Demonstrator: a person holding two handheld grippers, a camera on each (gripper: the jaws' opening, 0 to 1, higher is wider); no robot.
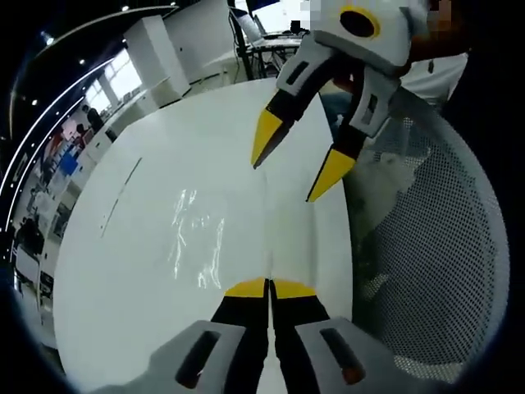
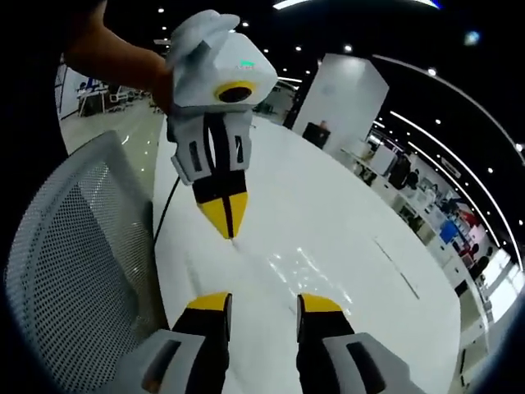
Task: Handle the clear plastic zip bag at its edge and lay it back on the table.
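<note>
the clear plastic zip bag lies spread on the round white table, one edge pinched between the closed yellow tips of the left gripper, likely to keep it flat and steady. the right gripper hangs above with jaws wide apart (nothing in them), beside a white mesh chair, seemingly free to take another edge.

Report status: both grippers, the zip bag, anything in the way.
Left gripper shut on the bag's edge. Right gripper open, above the table. Clear zip bag lies flat on the table. Mesh chair alongside, off the bag.
</note>
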